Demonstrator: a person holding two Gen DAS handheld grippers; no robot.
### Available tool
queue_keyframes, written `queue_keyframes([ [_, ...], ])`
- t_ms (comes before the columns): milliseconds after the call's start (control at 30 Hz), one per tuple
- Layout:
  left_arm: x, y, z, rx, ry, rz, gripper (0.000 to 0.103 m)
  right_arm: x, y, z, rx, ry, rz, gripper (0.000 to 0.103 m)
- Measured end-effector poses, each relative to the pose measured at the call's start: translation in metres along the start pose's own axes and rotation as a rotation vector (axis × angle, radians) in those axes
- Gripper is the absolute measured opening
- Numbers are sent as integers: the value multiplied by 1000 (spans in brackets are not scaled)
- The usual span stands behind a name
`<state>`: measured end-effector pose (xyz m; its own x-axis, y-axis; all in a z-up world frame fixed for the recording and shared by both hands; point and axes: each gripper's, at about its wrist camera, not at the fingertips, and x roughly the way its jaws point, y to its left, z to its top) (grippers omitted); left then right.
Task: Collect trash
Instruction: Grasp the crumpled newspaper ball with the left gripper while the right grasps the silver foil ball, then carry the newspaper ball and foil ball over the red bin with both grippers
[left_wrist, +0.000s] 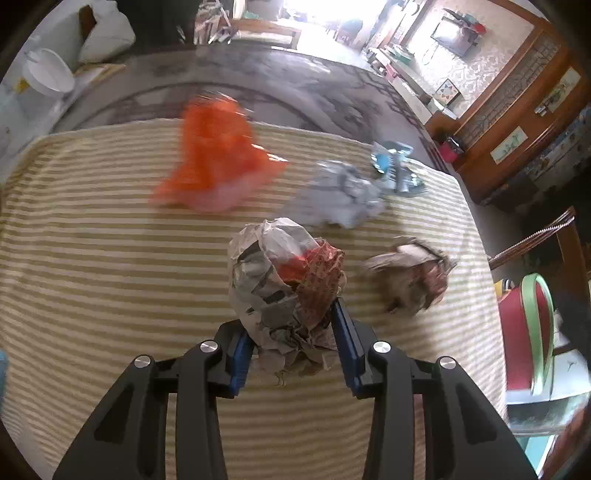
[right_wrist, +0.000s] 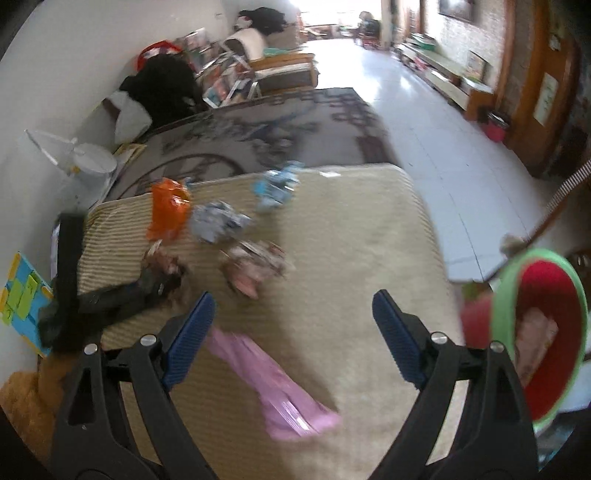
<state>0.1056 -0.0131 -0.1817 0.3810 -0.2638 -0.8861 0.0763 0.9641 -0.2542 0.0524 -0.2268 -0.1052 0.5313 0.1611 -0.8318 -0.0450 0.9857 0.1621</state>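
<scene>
Left hand-held gripper (left_wrist: 293, 334) clamped on crumpled newspaper ball (left_wrist: 280, 280), right hand-held gripper (right_wrist: 293, 317) apart, striped mat (left_wrist: 110, 258).

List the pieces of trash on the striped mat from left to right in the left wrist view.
Orange plastic bag → crumpled newspaper ball, clamped in the left gripper → grey crumpled paper → brownish crumpled paper. The blue wrapper overlaps the last two in left-right position, so it is left out.

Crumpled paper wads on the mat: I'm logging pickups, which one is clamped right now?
The newspaper wad with red print, pinched between the left claw pads; the others lie loose.
</scene>
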Motion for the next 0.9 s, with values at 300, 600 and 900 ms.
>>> queue_keyframes([
  [300, -35, 79, -24, 6, 19, 35, 41, 133, 74, 50, -160, 118, 27, 87],
  [600, -21, 90, -31, -15, 42, -1, 64, 163, 85, 48, -172, 162, 55, 53],
  [900, -6, 76, -24, -29, 32, 4, 45, 65, 61, 34, -67, 16, 141, 50],
])
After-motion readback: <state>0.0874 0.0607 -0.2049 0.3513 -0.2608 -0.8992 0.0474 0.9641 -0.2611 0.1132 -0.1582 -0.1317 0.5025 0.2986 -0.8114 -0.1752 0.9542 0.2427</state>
